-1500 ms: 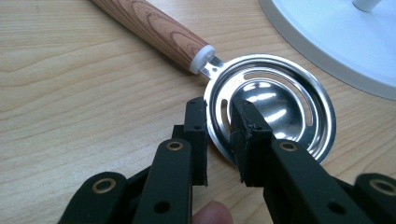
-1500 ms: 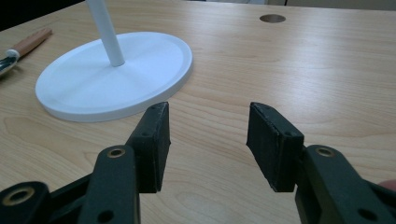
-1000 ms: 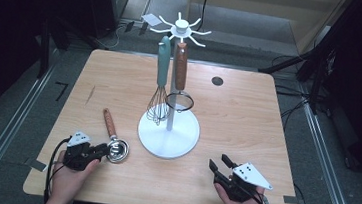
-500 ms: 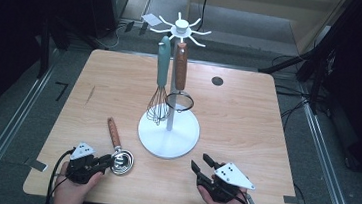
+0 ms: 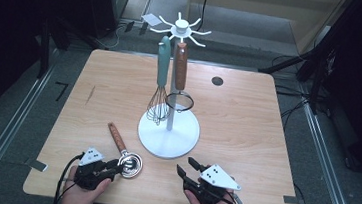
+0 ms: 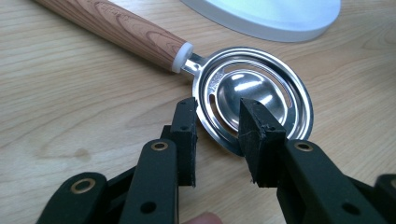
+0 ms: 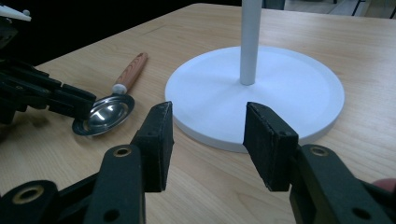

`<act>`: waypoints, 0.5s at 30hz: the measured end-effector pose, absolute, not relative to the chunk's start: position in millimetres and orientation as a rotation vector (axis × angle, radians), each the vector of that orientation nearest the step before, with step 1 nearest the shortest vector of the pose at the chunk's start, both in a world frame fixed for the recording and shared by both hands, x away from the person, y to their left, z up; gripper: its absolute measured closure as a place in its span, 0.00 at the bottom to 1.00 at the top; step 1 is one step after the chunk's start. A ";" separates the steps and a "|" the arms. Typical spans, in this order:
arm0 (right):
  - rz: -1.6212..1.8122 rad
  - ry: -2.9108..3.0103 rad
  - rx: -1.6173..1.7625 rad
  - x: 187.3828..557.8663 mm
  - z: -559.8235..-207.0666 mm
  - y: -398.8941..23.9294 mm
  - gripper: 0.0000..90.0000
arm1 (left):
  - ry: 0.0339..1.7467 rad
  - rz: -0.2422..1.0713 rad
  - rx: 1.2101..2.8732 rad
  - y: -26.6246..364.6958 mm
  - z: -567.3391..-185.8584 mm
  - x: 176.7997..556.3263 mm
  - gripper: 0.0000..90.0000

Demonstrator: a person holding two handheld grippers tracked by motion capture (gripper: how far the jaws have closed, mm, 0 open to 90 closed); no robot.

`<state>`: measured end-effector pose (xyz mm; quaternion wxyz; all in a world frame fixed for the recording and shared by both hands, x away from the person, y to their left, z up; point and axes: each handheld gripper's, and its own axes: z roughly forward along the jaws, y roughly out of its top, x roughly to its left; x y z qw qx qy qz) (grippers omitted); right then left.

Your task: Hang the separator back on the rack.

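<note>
Down at about seven o'clock on the wooden surface (image 5: pixel 247 118), the left gripper (image 5: pixel 118 166) has its jaws set astride the near rim of a metal egg separator (image 6: pixel 254 95); they have just been opening, and the pads now stand a little off the rim rather than pinching it. The separator lies flat, its wood-grain handle (image 5: pixel 115 136) running off toward eleven o'clock, its bowl just beside the white base (image 5: pixel 168 133) of the utensil stand. At five o'clock the right gripper (image 5: pixel 189 167) rests with jaws spread and nothing between them, pointed at that base. A teal-handled whisk (image 5: pixel 161 80) and a brown-handled strainer (image 5: pixel 180 82) hang from the stand.
</note>
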<state>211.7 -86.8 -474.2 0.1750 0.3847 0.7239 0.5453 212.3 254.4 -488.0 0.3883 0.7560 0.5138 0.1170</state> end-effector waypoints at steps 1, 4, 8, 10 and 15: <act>1.546 2.051 1.095 211.6 -474.5 -85.7 0.60 | 1.304 0.291 1.928 252.2 -487.8 211.8 0.76; 1.549 2.062 1.096 211.0 -475.8 -81.0 0.60 | 1.302 0.255 1.927 247.2 -487.4 210.8 0.75; 1.523 2.081 1.088 210.4 -478.1 -74.3 0.63 | 1.286 0.239 1.932 239.3 -487.1 209.5 0.74; 1.513 2.085 1.082 210.0 -479.1 -71.4 0.64 | 1.278 0.233 1.935 235.4 -487.5 209.7 0.73; 1.502 2.097 1.089 207.9 -481.9 -63.8 0.66 | 1.259 0.217 1.949 225.0 -488.2 208.3 0.73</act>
